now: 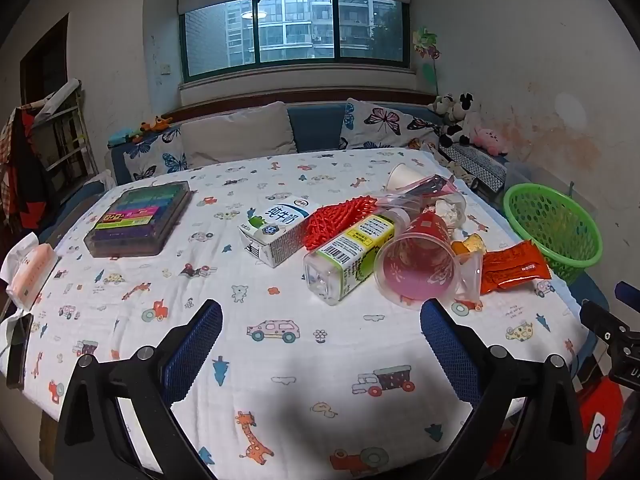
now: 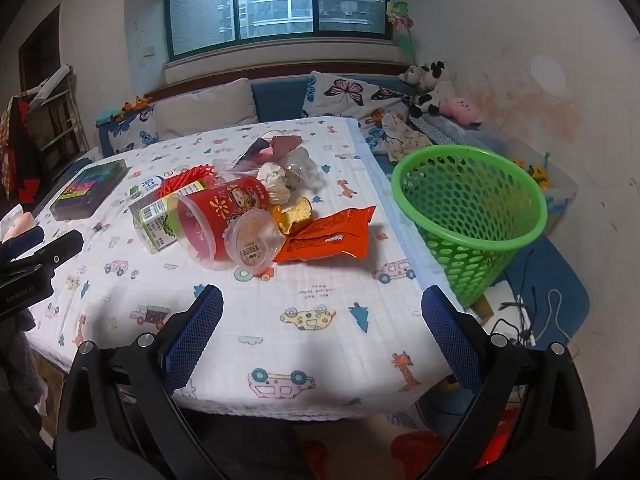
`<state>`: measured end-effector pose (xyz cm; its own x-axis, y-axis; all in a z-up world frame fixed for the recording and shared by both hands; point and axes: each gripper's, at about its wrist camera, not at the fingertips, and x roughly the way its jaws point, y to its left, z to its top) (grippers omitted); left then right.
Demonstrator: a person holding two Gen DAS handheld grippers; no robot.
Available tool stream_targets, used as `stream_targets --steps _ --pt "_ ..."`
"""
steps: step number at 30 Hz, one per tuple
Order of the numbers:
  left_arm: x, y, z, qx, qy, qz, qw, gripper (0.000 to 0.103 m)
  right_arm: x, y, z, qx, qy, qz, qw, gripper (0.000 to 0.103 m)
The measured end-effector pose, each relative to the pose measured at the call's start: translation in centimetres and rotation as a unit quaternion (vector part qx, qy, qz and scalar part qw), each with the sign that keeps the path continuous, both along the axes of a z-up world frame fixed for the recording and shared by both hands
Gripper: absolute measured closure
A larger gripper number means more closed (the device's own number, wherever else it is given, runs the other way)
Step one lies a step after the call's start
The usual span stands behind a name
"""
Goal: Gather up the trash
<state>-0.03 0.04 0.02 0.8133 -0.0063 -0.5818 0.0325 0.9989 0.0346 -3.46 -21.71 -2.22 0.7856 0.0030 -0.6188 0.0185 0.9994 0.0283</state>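
A heap of trash lies on the patterned tablecloth: a milk carton point(image 1: 276, 228), a red net point(image 1: 340, 216), a clear bottle with a green label point(image 1: 348, 258), a red cup on its side point(image 1: 416, 264) point(image 2: 216, 220), a small clear cup point(image 2: 254, 242), an orange snack wrapper point(image 1: 512, 266) point(image 2: 332, 236), a paper cup point(image 1: 404, 176) and a clear bag with crumpled paper point(image 2: 288, 172). A green mesh basket point(image 1: 556, 224) point(image 2: 472, 208) stands beside the table's right edge. My left gripper point(image 1: 320, 344) and right gripper point(image 2: 322, 332) hang open over the near cloth, nothing between their fingers.
A box of coloured pens point(image 1: 140, 220) and a tissue pack point(image 1: 30, 268) lie on the table's left side. A sofa with butterfly cushions point(image 1: 380, 124) and plush toys point(image 1: 456, 120) runs behind. Cables point(image 2: 524, 320) lie on a blue surface right of the table.
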Motion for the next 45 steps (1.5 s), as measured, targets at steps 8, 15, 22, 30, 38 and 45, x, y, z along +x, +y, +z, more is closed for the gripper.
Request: stream_targets --steps 8,15,22,30,38,45 --pt "0.0 0.0 0.0 0.001 0.001 0.0 1.0 0.007 0.1 0.0 -0.2 0.002 0.003 0.001 1.0 0.004" --pt "0.1 0.0 -0.1 0.001 0.001 0.0 1.0 0.007 0.4 -0.1 -0.4 0.003 0.004 0.0 1.0 0.004" --pt "1.3 0.2 -0.1 0.002 0.0 0.0 1.0 0.007 0.8 -0.2 -0.6 0.004 0.008 0.003 1.0 0.004" --pt "1.4 -0.2 -0.1 0.007 0.0 -0.003 1.0 0.007 1.3 -0.2 -0.6 0.005 0.011 0.003 1.0 0.004" --pt "2.0 -0.1 -0.2 0.01 0.002 -0.006 0.9999 0.007 2.1 -0.3 -0.6 0.007 0.012 0.004 1.0 0.004" --pt "3.3 -0.3 -0.4 0.018 0.004 -0.014 0.9997 0.007 3.2 -0.6 -0.8 0.007 0.016 0.003 1.0 0.004"
